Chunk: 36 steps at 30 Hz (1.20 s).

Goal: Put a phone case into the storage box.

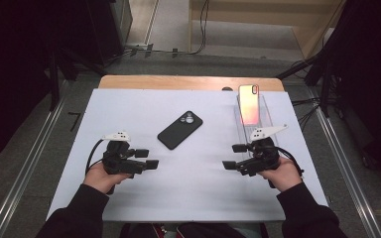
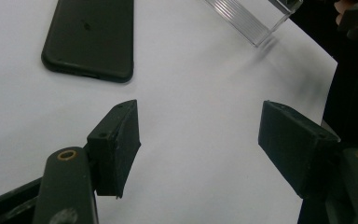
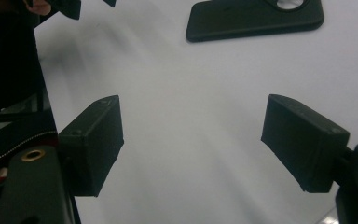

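Left claw (image 1: pixel 149 158): held low over the white desk (image 1: pixel 203 198) at its left side, jaws spread, nothing between them; bare surface shows in the gap in the left gripper view (image 2: pixel 198 140).
Right claw (image 1: pixel 234 156): held low at the desk's right side, pointing toward the left one, jaws spread and empty (image 3: pixel 191 140).
Black phone (image 1: pixel 180 130): lying flat, camera side up, on the desk between and beyond the two claws, apart from both.
Clear stand (image 1: pixel 265 116): right rear of desk, just beyond the right claw.
Pink-orange phone (image 1: pixel 249 104): propped in the clear stand, leaning back.
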Tool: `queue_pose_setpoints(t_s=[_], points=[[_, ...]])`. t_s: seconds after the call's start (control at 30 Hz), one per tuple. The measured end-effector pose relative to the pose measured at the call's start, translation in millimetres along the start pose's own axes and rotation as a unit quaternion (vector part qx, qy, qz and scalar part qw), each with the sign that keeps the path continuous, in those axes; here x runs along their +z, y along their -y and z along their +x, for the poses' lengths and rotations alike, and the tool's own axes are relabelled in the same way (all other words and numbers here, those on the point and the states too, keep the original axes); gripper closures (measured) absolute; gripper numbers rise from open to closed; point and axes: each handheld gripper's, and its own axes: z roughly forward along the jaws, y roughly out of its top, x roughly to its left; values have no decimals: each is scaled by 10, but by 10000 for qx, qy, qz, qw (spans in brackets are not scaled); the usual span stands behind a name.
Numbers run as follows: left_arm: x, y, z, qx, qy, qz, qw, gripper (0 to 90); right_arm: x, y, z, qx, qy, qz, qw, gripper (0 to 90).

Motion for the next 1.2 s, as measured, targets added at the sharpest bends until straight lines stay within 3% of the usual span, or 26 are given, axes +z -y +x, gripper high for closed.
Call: queue_pose_setpoints(t_s=[0.2,0.53,0.77,1.07,1.2], points=[[-2,-1,-9,-7,-9,-9,10000,295,-20,136,16,39,-112,14,9999,188],[16,-25,-22,42,10,-91,9999,295,-47,298,17,-13,-36,55,10000,188],[87,-62,-15,126,-43,28,9999,268,-11,398,7,-32,6,225,9997,188],[183,-211,32,100,-103,7,9999,264,17,433,-6,-73,21,320,9995,187],[231,-289,63,118,-117,101,9998,207,30,438,2,-84,33,364,9993,187]])
